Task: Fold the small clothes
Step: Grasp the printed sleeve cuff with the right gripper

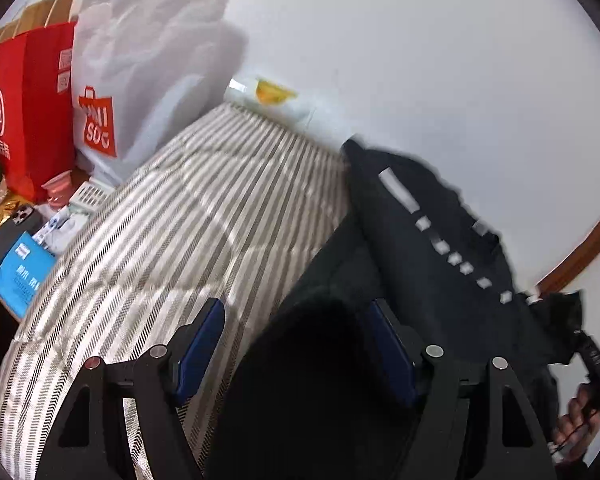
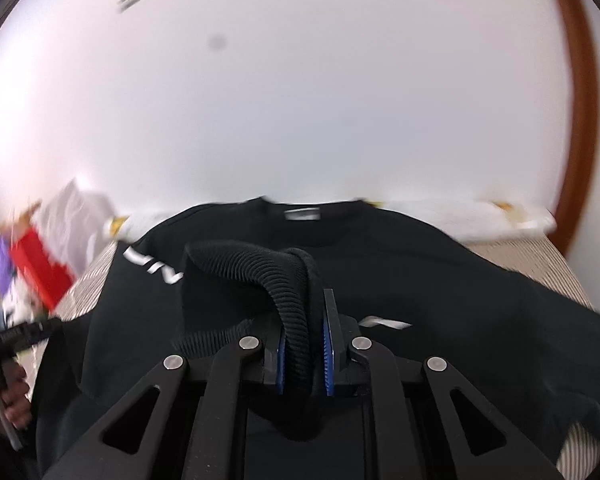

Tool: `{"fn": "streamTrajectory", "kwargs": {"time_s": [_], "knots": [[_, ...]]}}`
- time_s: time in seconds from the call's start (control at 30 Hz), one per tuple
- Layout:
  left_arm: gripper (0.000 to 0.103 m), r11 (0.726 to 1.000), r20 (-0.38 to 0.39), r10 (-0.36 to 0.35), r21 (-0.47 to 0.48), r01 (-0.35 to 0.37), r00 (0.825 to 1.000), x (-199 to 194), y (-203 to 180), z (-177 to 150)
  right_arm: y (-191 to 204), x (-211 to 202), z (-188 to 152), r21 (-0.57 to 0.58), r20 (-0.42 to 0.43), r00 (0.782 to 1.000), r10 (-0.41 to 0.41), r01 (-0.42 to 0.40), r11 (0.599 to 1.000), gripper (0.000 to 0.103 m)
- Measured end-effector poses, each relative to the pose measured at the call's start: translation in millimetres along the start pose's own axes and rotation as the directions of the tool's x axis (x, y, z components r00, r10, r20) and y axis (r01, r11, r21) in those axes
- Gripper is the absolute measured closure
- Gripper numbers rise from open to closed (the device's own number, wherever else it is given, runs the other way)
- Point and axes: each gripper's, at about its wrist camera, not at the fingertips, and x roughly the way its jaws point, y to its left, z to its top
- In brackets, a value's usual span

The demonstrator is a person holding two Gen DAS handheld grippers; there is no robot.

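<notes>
Garment: black sweatshirt [image 2: 380, 276] lying on the striped bed [image 1: 188, 216], neckline toward the wall, white lettering on its left side.
Cuff: ribbed sleeve end [image 2: 288, 300] lifted over the sweatshirt's chest.
Right tongs [image 2: 305, 344]: closed tight on that cuff.
Left tongs [image 1: 296, 344]: jaws wide, dark cloth bunched between them; a real grip cannot be told.
Progress: judged early; body largely spread, one sleeve being carried inward, no finished fold seen.
Remaining: other sleeve, then doubling the body.
Beyond sweatshirt: red bag [image 1: 32, 92] and white bag [image 1: 140, 64] past the bed's left edge.
</notes>
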Motion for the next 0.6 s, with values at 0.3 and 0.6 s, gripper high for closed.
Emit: {"fn": "streamTrajectory", "kwargs": {"time_s": [0.3, 0.6], "knots": [[0.031, 0.987, -0.01, 0.122, 0.105, -0.12, 0.993, 6.5, -13.3, -6.6, -62.3, -16.7, -31.6, 0.132, -0.037, 0.997, -0.07, 0.075, 0.988, 0.093], [0.029, 0.989, -0.016, 0.109, 0.098, -0.107, 0.994, 5.8, -12.3, -4.8, -75.5, -21.6, -56.6, 0.081, -0.162, 0.973, -0.166, 0.181, 0.98, 0.093]]}}
